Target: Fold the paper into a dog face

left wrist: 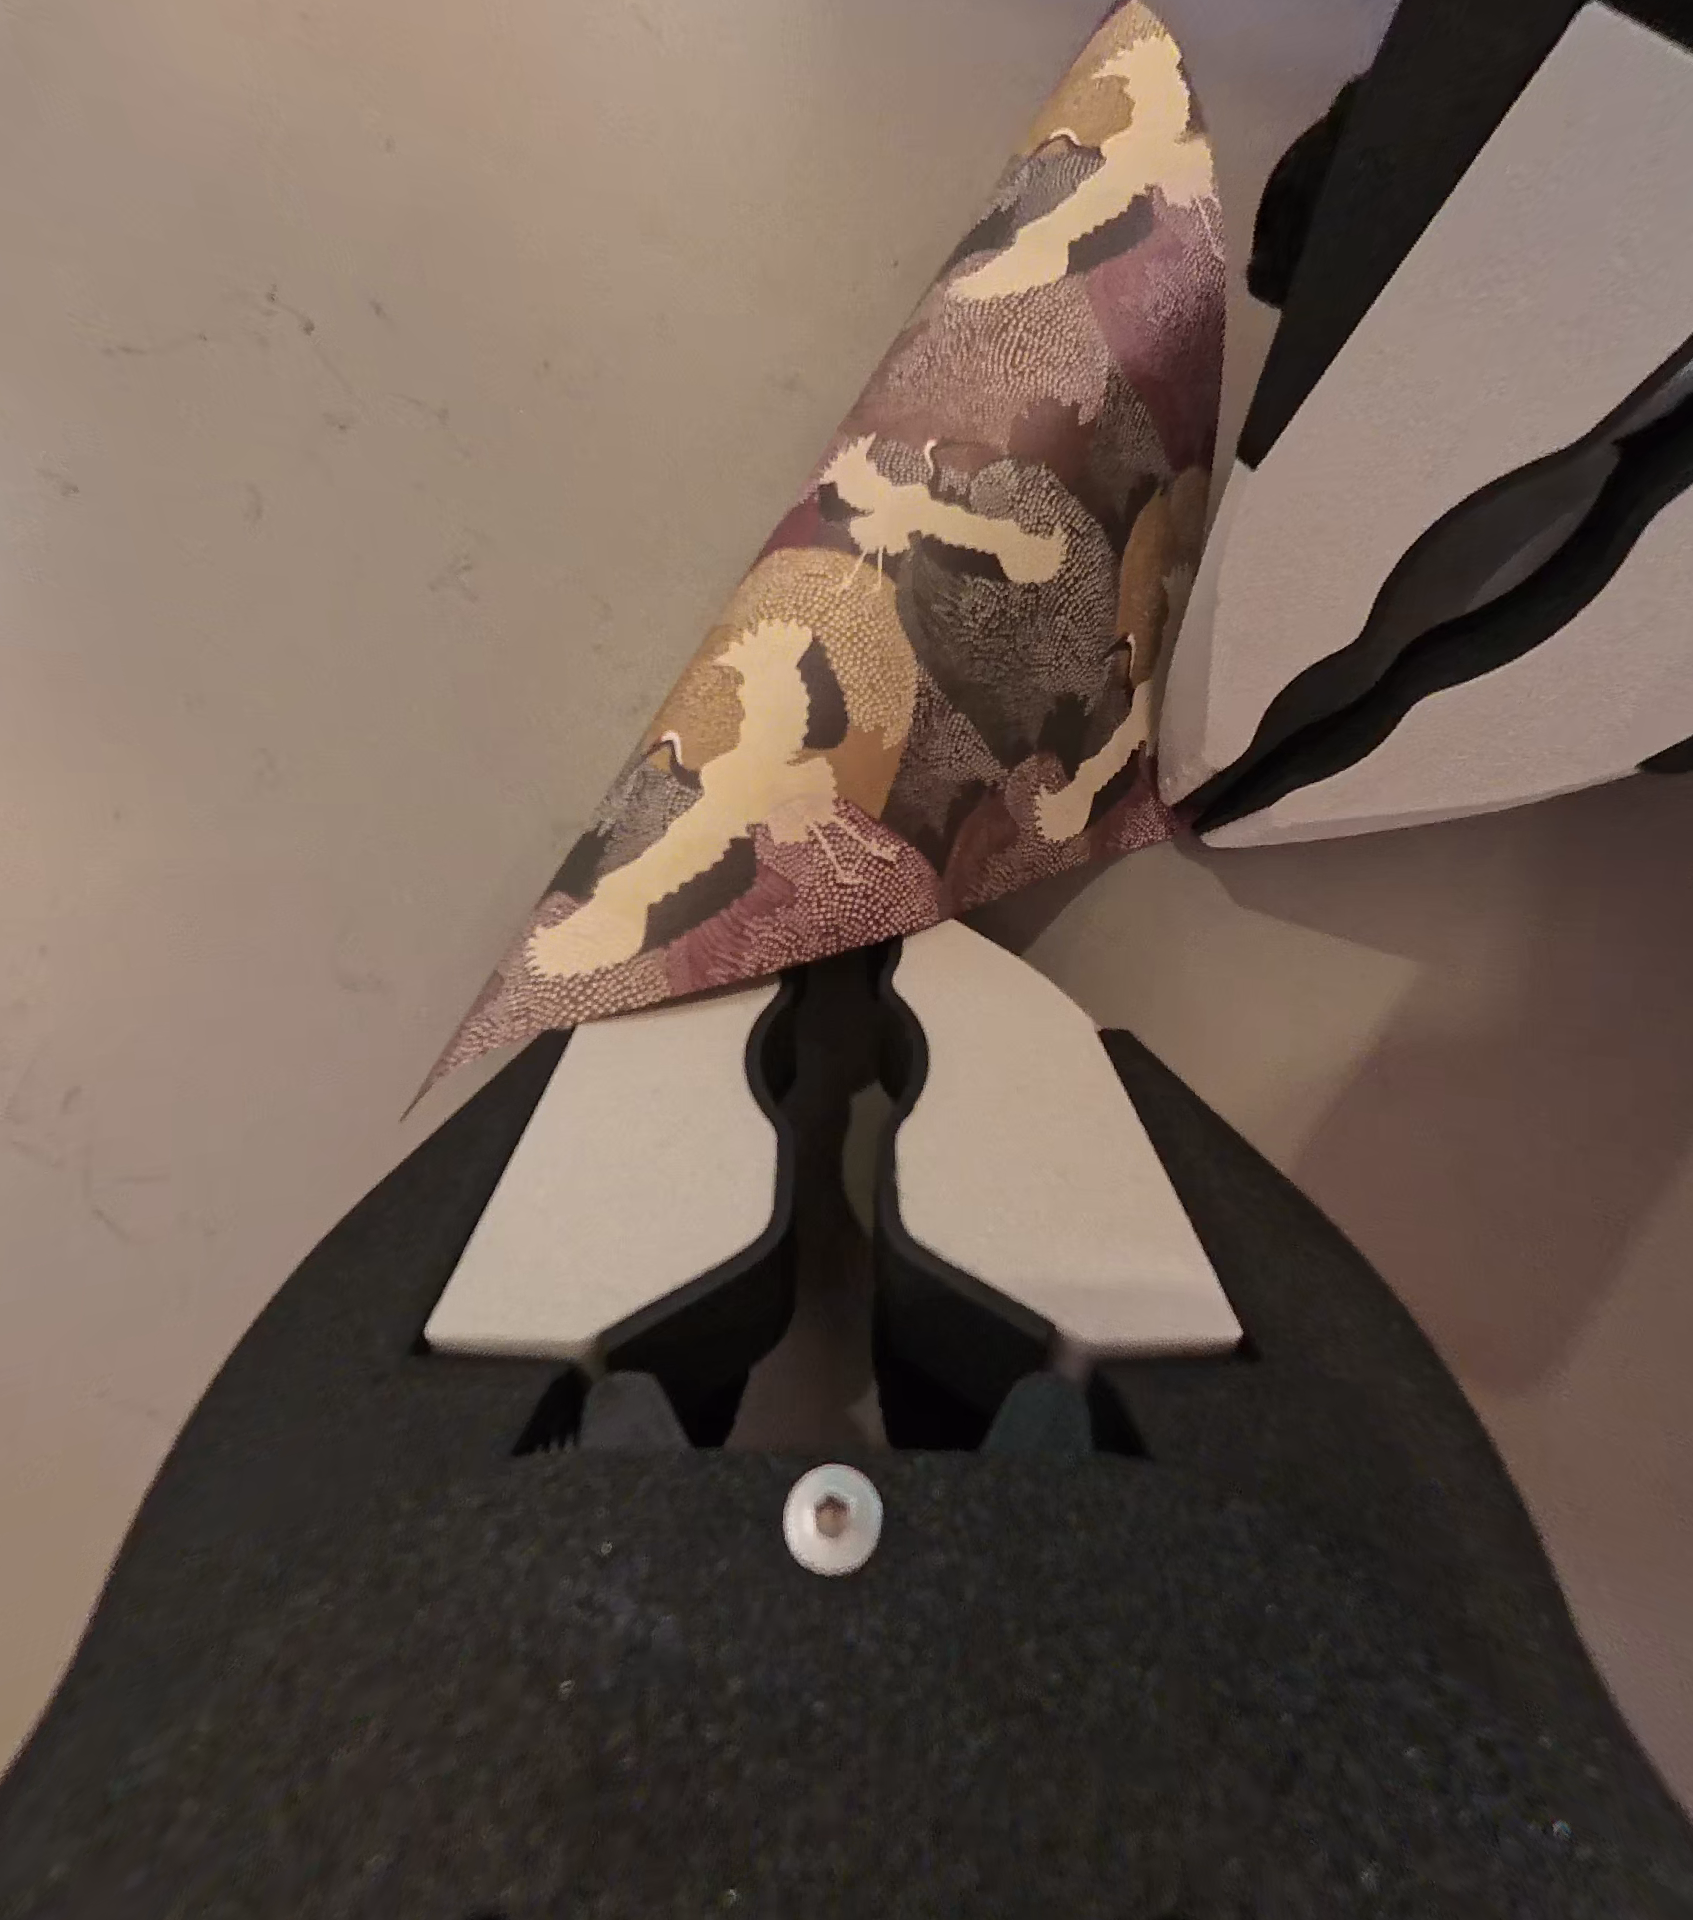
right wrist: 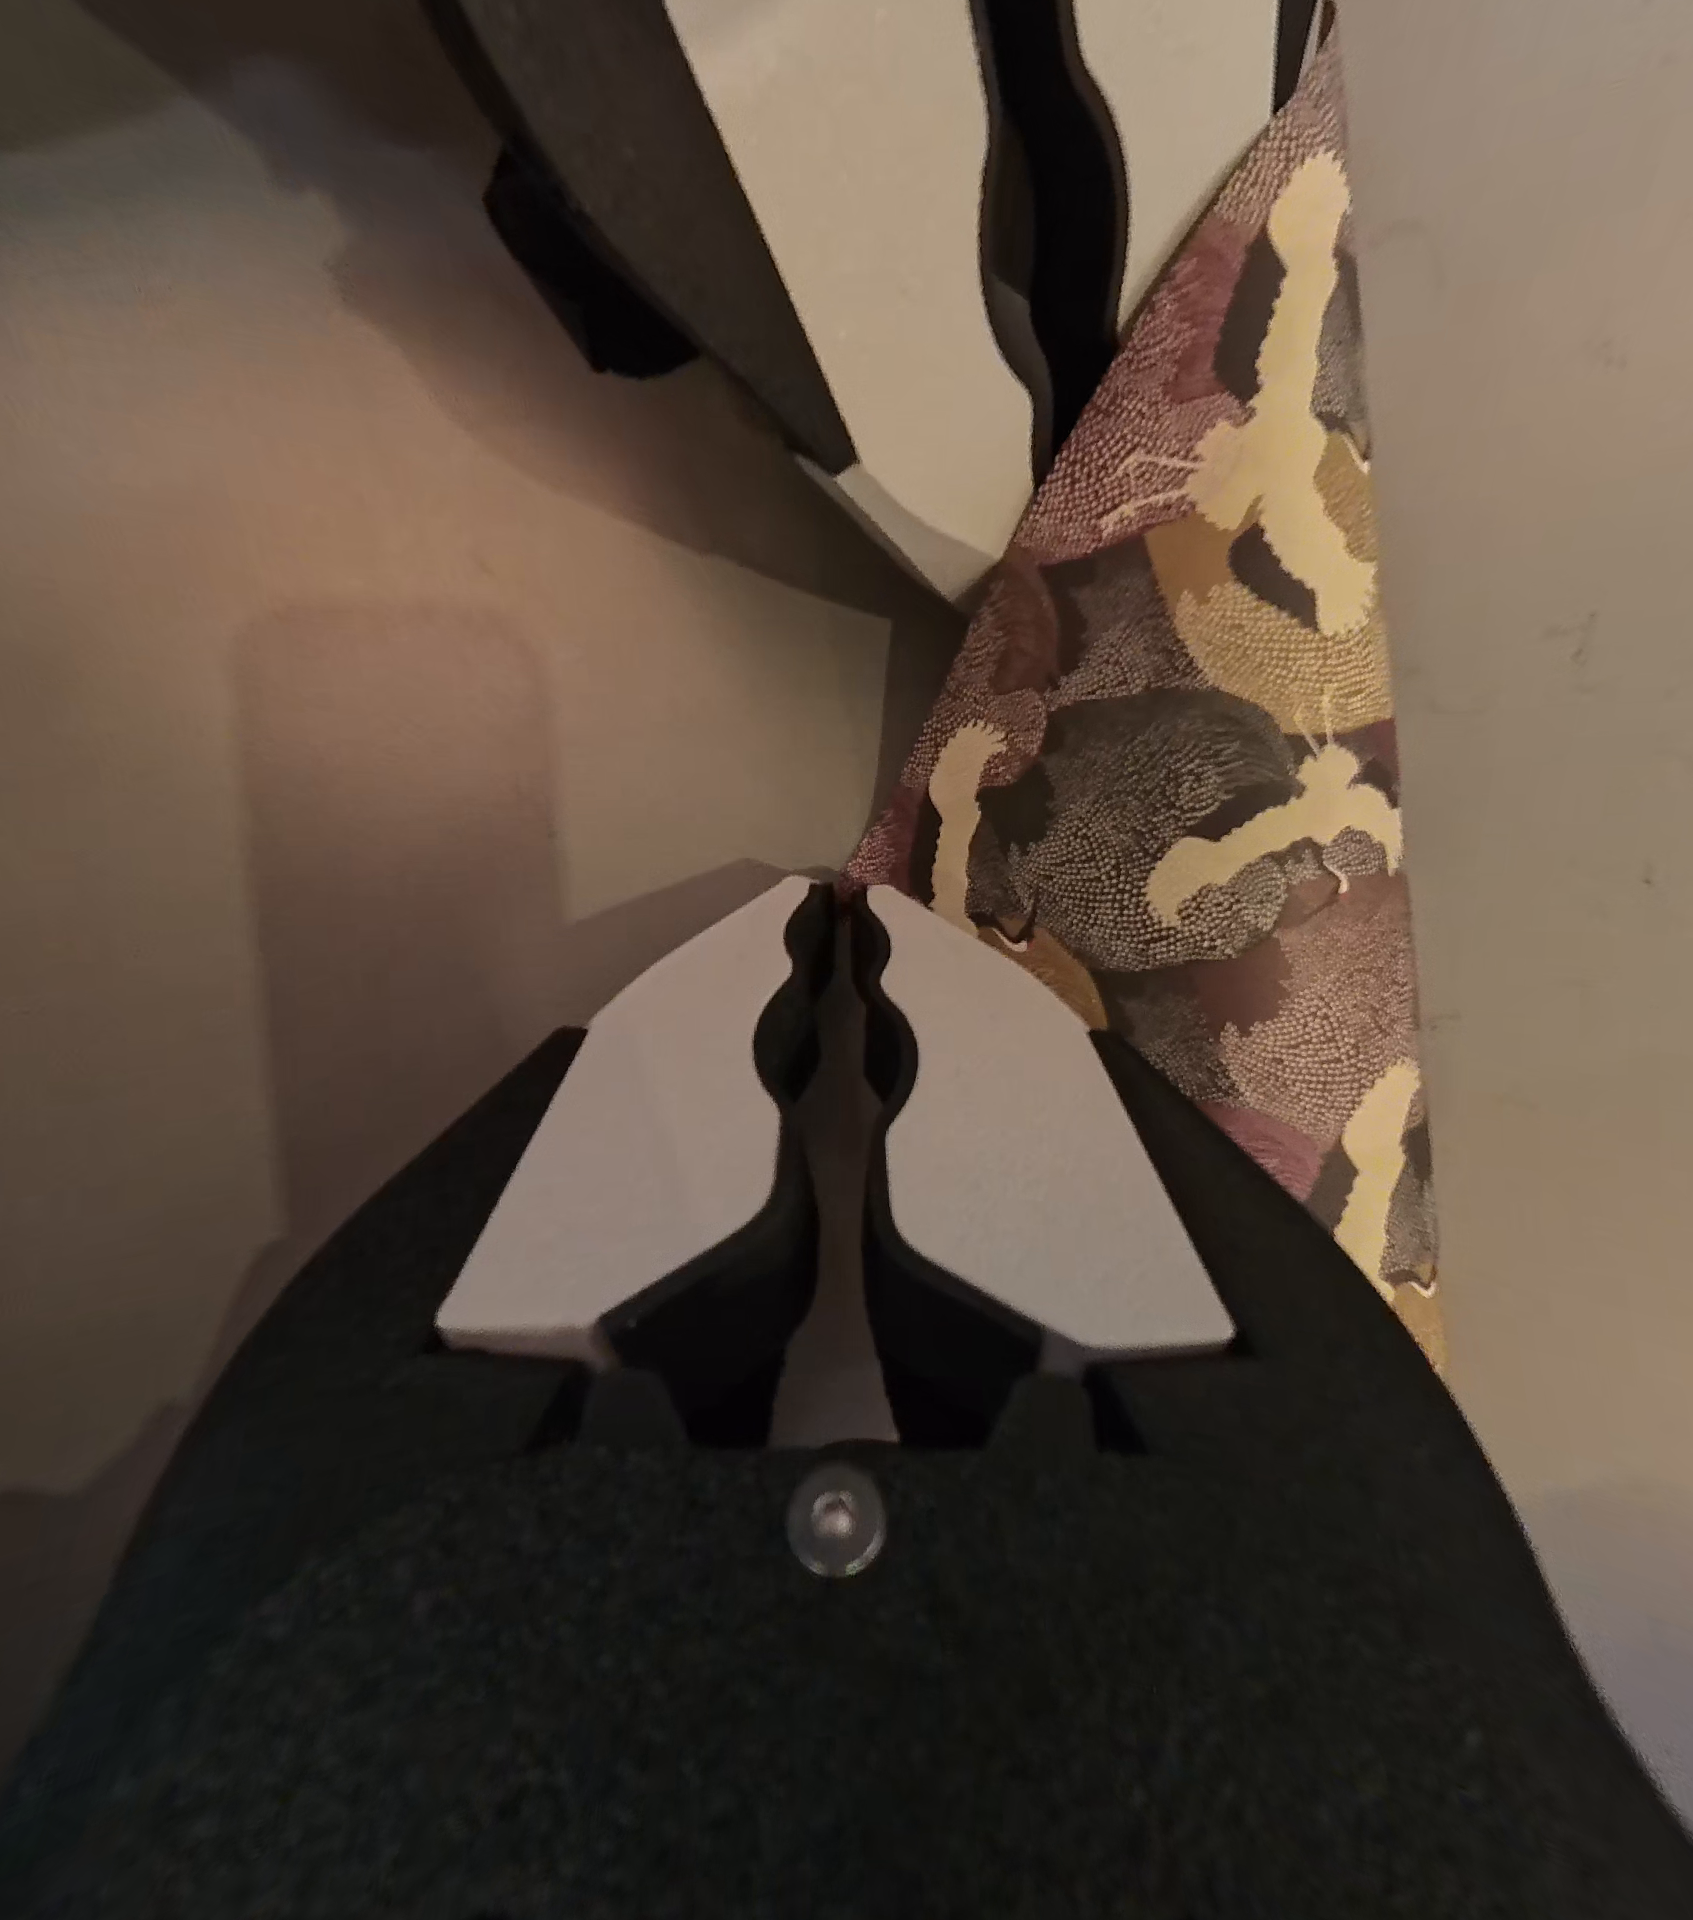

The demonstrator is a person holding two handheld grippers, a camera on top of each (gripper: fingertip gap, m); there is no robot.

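Note:
The paper is a sheet printed with cream cranes on purple, gold and grey. It is lifted off the table and curves upward in a pointed shape. My left gripper is shut on the paper's lower edge, and the sheet covers its fingertips. My right gripper comes in from the upper right and pinches the paper's right corner. In the right wrist view the right gripper is shut on that corner of the paper. The left gripper shows above it, clamped on the sheet's edge.
A plain beige table with faint scuff marks lies under both grippers and also shows in the right wrist view. The grippers cast soft shadows on it. The two grippers are close together. Left tips to right tips: about 6 cm.

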